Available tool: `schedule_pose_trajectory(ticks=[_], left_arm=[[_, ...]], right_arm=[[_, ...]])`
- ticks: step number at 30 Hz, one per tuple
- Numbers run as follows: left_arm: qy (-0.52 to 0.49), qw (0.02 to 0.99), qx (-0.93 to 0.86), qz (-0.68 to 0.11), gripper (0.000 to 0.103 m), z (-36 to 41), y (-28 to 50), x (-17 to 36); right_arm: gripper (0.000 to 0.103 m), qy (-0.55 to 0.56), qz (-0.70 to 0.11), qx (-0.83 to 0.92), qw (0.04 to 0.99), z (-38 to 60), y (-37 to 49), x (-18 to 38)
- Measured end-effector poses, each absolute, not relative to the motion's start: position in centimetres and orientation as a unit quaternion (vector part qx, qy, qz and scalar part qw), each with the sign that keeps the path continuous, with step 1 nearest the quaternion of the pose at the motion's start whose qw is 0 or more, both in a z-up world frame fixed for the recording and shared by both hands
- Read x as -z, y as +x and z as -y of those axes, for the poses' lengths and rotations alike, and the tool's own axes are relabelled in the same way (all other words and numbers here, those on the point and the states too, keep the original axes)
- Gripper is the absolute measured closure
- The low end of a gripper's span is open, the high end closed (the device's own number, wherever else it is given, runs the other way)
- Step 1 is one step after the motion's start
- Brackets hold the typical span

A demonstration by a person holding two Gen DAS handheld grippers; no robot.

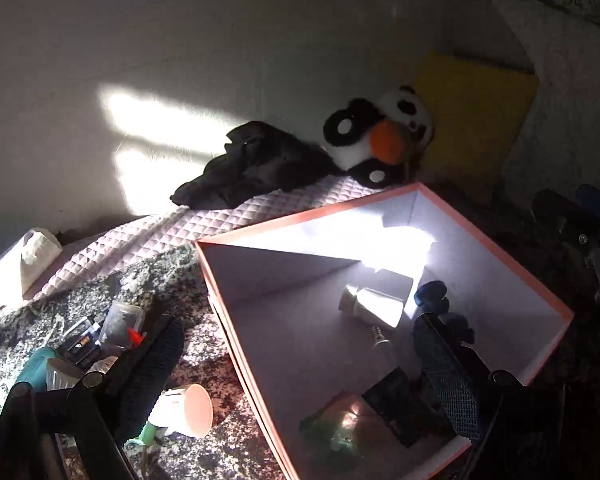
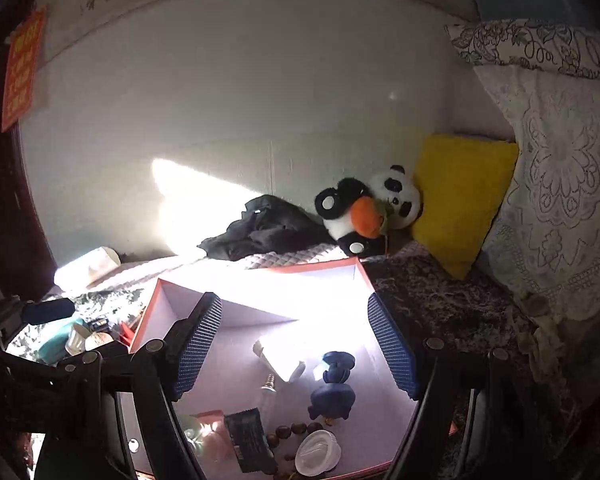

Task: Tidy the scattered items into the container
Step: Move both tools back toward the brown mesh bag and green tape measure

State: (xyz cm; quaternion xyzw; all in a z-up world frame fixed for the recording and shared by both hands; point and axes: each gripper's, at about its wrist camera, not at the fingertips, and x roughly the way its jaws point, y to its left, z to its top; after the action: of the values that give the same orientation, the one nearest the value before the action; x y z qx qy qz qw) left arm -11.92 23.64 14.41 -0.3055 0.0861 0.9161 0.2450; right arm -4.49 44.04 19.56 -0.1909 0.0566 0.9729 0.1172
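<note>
A pink-rimmed white box (image 1: 384, 200) (image 2: 260, 270) lies open on the mottled bedcover. Inside it are a white bottle (image 1: 374, 304) (image 2: 280, 360), a small bulb (image 1: 380, 340) (image 2: 269, 386), a dark blue figure (image 2: 334, 392) (image 1: 432, 294), a black packet (image 2: 248, 440) (image 1: 404, 408), brown beads (image 2: 296, 428) and a white lid (image 2: 318, 452). My left gripper (image 1: 296, 360) is open, straddling the box's left wall. My right gripper (image 2: 296, 344) is open and empty above the box. Scattered items lie left of the box: a pink cup (image 1: 192, 410), a clear container (image 1: 122, 320), a teal object (image 1: 34, 368) (image 2: 56, 338).
A panda plush (image 1: 380, 136) (image 2: 368, 208), black cloth (image 1: 252, 164) (image 2: 264, 228) and a yellow cushion (image 1: 476, 116) (image 2: 460, 196) lie against the wall behind the box. A tissue pack (image 1: 28, 256) (image 2: 88, 266) sits at left. Lace pillows (image 2: 560, 184) are at right.
</note>
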Motion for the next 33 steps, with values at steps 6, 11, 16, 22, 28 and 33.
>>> schedule_pose_trajectory(ticks=[6,11,16,22,28,33], left_arm=[[-0.283,0.164,-0.943,-0.060,0.007,-12.6,-10.2,-16.6],[-0.292,0.097,-0.951,-0.041,0.005,-4.2,-8.6,-15.1],[-0.332,0.075,-0.940,-0.029,0.005,0.4,-8.3,-10.7],[-0.391,0.072,-0.917,-0.025,0.005,3.2,-9.5,-4.0],[-0.431,0.086,-0.898,-0.003,0.005,3.5,-11.9,1.3],[-0.439,0.104,-0.892,0.023,0.005,3.0,-14.1,2.6]], right_arm=[[0.000,-0.067,-0.010,-0.991,0.112,-37.1,-0.3,-23.0],[0.000,-0.077,0.006,-0.994,0.077,-31.4,-1.2,-22.2],[0.000,-0.087,0.022,-0.995,0.043,-25.7,-2.1,-21.5],[0.000,-0.179,-0.048,-0.977,-0.105,-21.9,-6.1,-18.3],[0.000,-0.239,-0.039,-0.965,-0.099,-19.4,-9.6,-14.2],[0.000,-0.274,-0.051,-0.956,-0.093,-19.4,-12.2,-11.8]])
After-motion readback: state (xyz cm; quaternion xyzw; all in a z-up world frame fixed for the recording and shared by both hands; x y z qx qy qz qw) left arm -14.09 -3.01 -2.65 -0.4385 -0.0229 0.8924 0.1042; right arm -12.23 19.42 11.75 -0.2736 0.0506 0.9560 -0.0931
